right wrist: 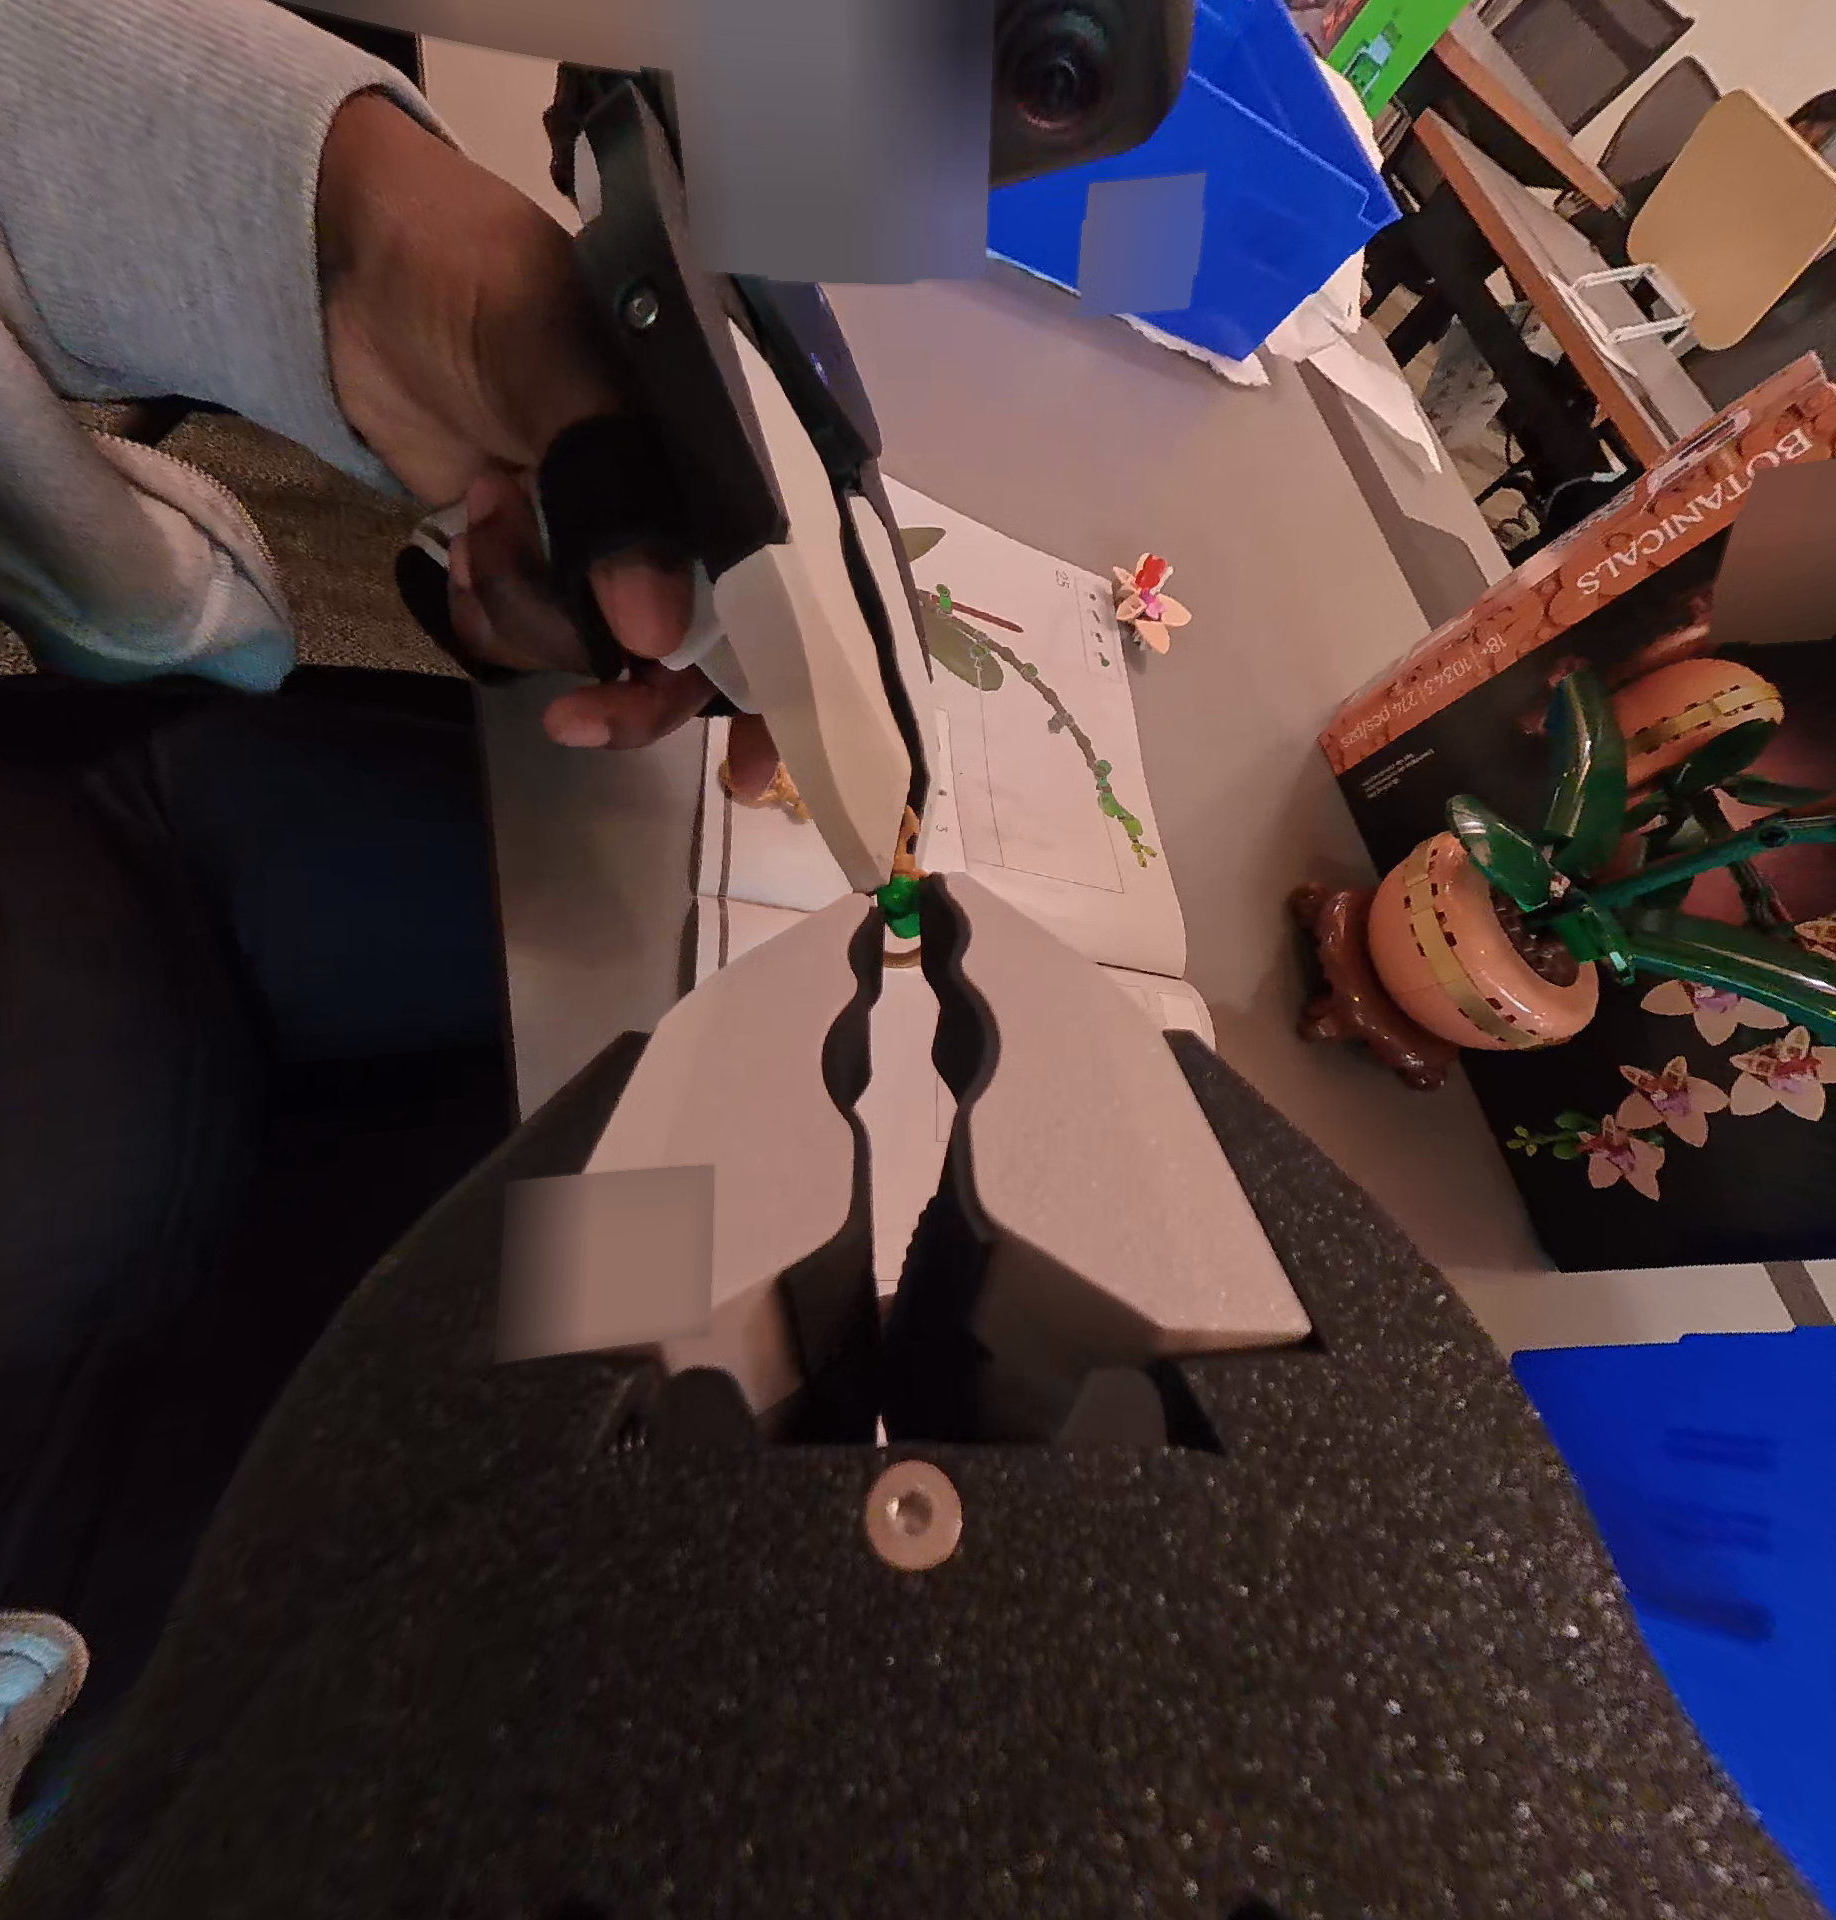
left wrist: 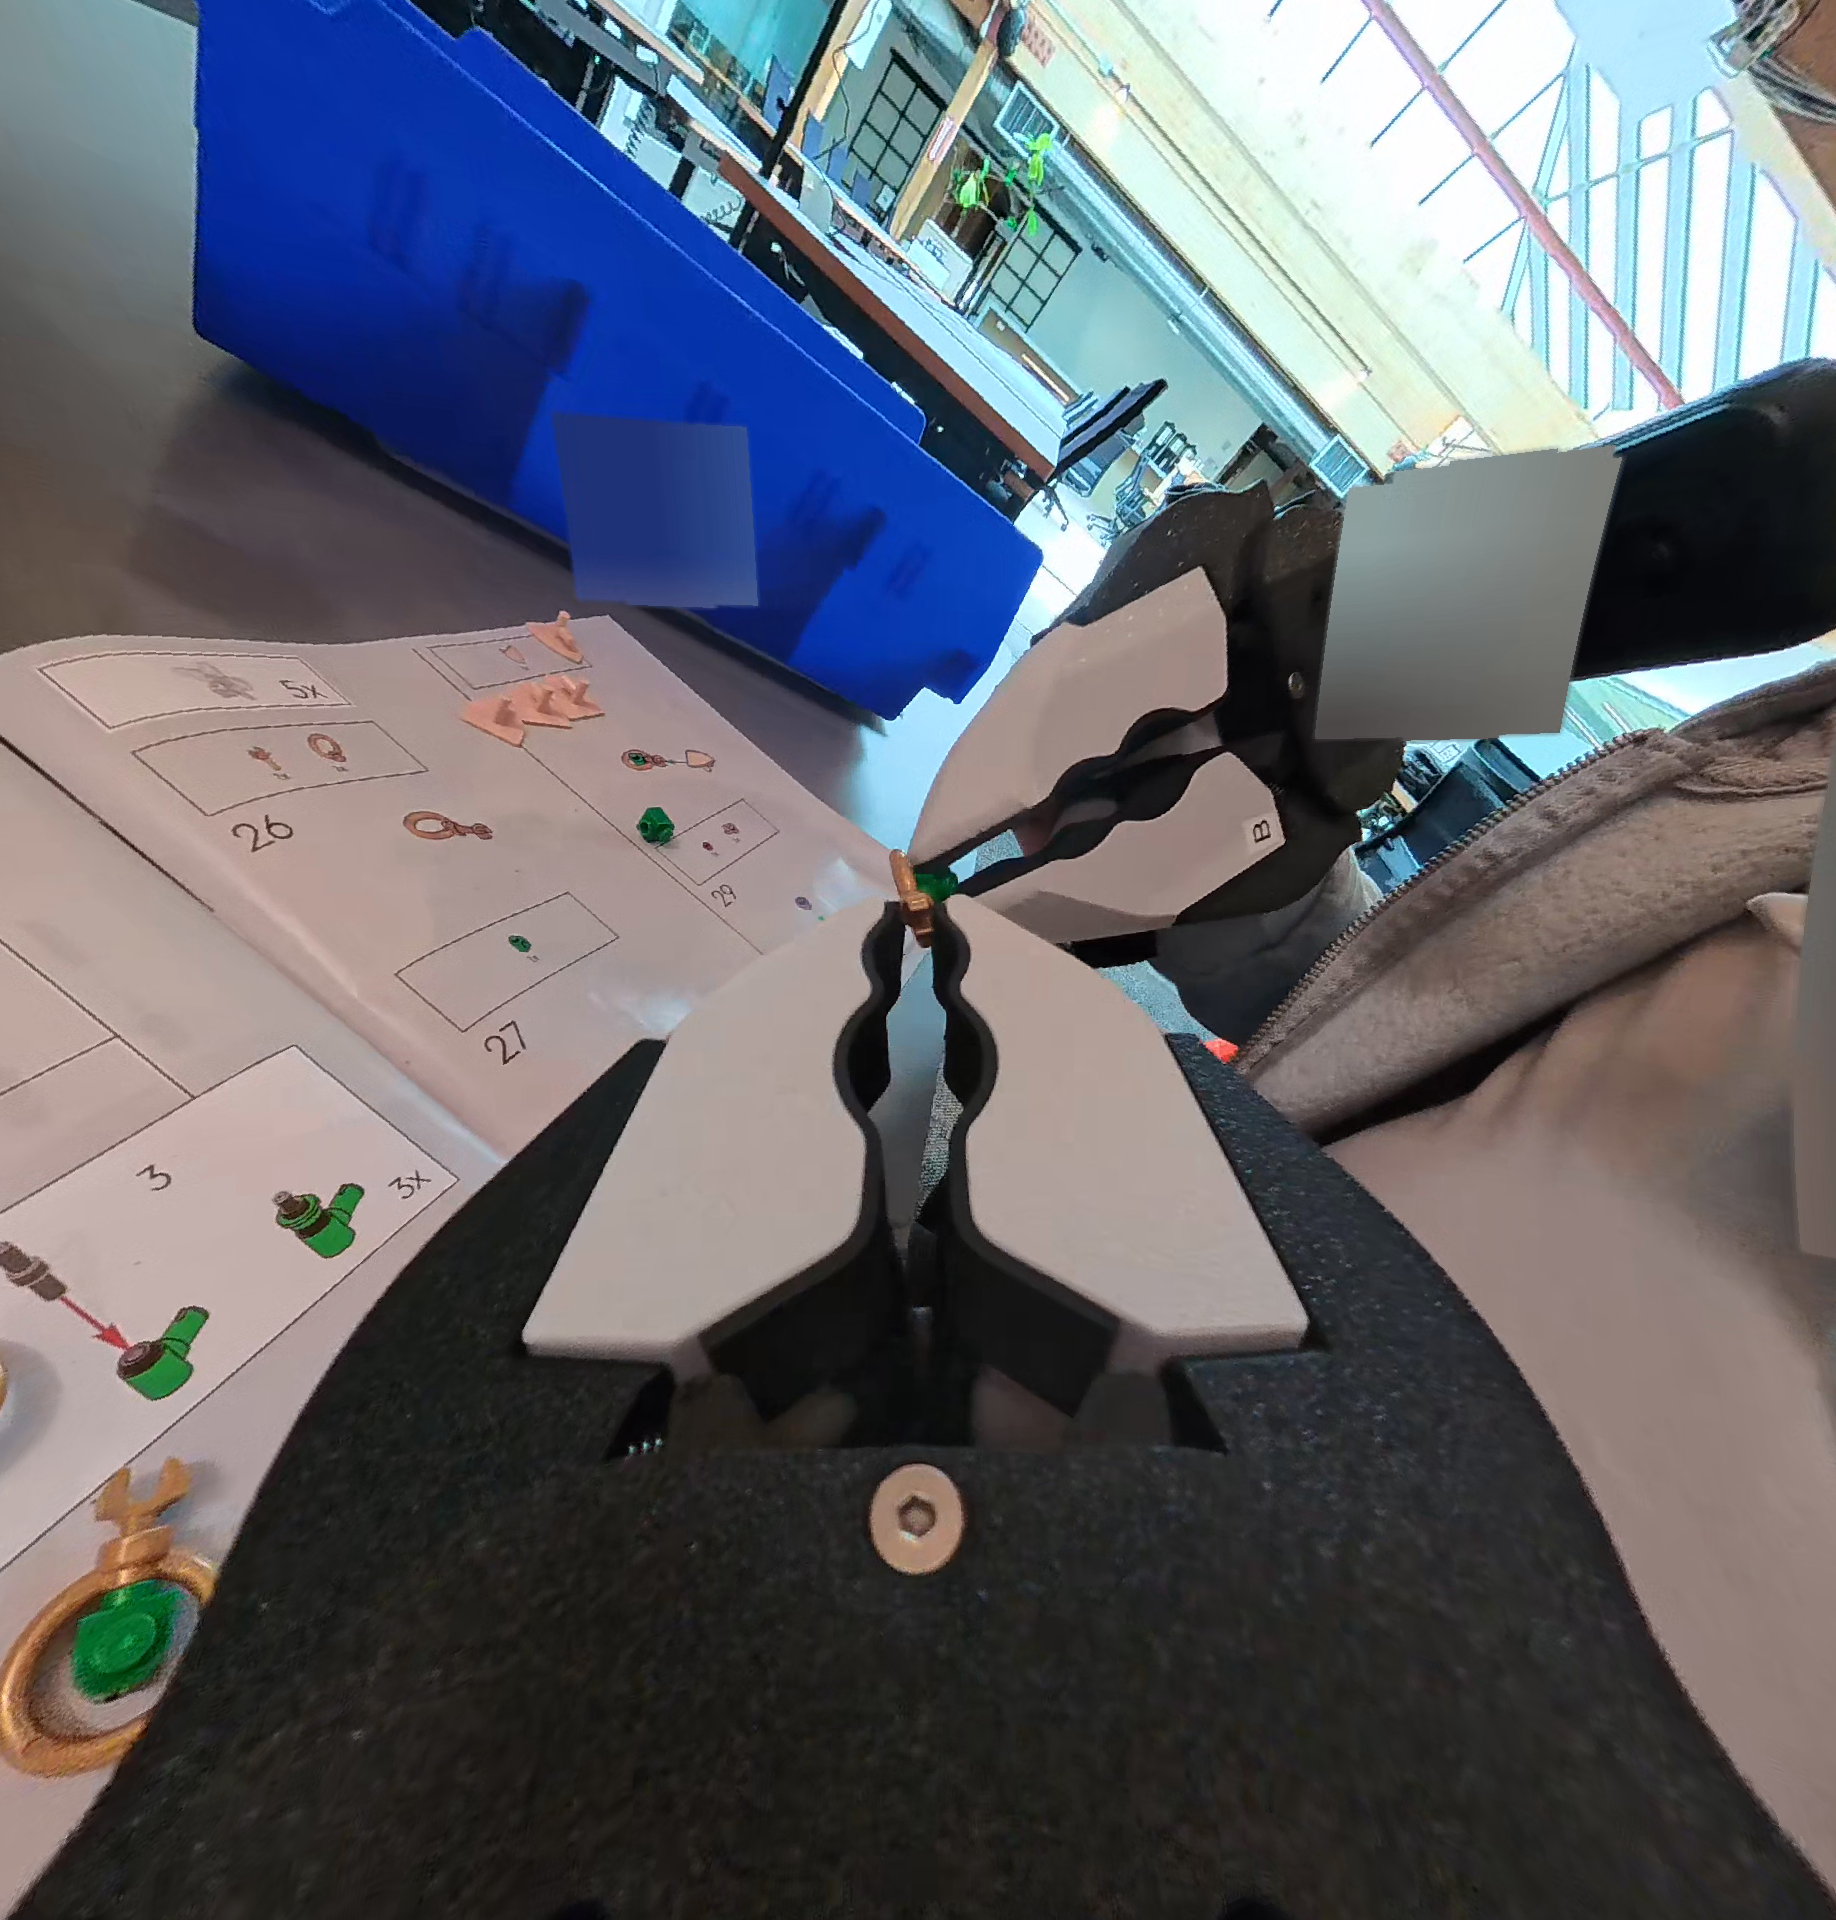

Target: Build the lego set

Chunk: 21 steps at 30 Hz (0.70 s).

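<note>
My left gripper (left wrist: 919, 923) is shut on a small gold piece (left wrist: 912, 896), pinched at its tips. My right gripper (right wrist: 903, 906) is shut on a small green piece (right wrist: 901, 894). The two tips meet above the open instruction booklet (left wrist: 374, 914), and the green piece (left wrist: 935, 885) touches the gold one. In the left wrist view the right gripper (left wrist: 940, 883) comes in from the right. In the right wrist view the left gripper (right wrist: 898, 847) comes down from the upper left with the gold piece (right wrist: 909, 829). A loose green piece (left wrist: 656, 827) and several pink petal pieces (left wrist: 535, 707) lie on the booklet.
A blue bin (left wrist: 478, 270) stands behind the booklet on the grey table (left wrist: 83, 416). To the right are the set's box (right wrist: 1579, 644), a built flower pot with stems (right wrist: 1465, 956), a small built flower (right wrist: 1153, 605) and another blue bin (right wrist: 1724, 1558). A person's hand (right wrist: 457, 343) holds the left gripper.
</note>
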Tool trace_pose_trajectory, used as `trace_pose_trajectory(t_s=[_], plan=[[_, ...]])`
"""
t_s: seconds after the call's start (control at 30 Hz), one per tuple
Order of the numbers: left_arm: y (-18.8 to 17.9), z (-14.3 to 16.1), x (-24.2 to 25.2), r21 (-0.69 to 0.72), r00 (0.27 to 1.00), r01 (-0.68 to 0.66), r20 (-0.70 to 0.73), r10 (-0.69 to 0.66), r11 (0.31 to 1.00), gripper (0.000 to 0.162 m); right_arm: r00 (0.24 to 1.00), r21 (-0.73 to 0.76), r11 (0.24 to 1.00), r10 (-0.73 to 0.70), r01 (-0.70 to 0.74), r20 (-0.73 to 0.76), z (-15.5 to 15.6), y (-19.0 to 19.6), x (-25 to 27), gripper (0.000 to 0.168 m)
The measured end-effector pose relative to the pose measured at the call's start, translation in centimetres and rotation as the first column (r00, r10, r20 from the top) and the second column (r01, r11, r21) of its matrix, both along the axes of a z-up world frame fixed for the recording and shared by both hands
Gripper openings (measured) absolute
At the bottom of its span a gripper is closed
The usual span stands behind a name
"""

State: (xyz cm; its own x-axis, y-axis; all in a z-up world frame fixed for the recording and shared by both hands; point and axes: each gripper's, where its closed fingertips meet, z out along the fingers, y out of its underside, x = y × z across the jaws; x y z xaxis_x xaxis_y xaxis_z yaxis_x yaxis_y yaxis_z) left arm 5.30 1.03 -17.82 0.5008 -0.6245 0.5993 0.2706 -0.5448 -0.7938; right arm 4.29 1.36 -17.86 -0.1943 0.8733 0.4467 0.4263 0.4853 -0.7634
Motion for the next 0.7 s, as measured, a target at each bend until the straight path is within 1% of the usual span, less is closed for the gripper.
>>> trace_pose_trajectory(t_s=[0.17,0.27,0.37,0.47,0.5,0.57,0.7], plan=[[0.0,0.0,0.0,0.019,0.999,-0.025,-0.03,0.026,0.999,0.005,0.999,-0.006,1.0,-0.01,0.01,0.03,-0.2,0.2,0.1,0.007],[0.2,0.0,-0.1,0.003,0.999,-0.038,0.012,0.038,0.999,0.005,0.998,-0.001,1.0,-0.019,0.019,0.064,-0.3,0.3,0.1,0.008],[0.2,-0.2,-0.2,-0.044,0.998,-0.041,0.054,0.043,0.998,0.005,0.993,-0.018,1.0,-0.014,0.016,0.114,-0.5,0.4,-0.1,0.007],[0.5,-1.2,-0.1,-0.159,0.996,-0.022,0.083,0.036,0.987,0.005,0.983,-0.074,0.997,-0.006,0.02,0.186,-1.7,0.6,0.1,0.007],[0.7,-1.7,0.0,-0.205,0.996,-0.019,0.077,0.036,0.979,0.005,0.977,-0.092,0.995,-0.016,0.037,0.212,-2.3,0.9,0.2,0.007],[1.2,-3.0,0.4,-0.267,1.0,-0.018,0.018,0.024,0.964,0.005,0.966,-0.127,0.989,-0.038,0.072,0.257,-3.6,1.5,0.7,0.007],[2.2,-5.0,1.1,-0.347,0.994,-0.028,-0.113,-0.012,0.938,0.005,0.958,-0.179,0.976,-0.07,0.124,0.278,-5.7,2.4,1.5,0.007]])
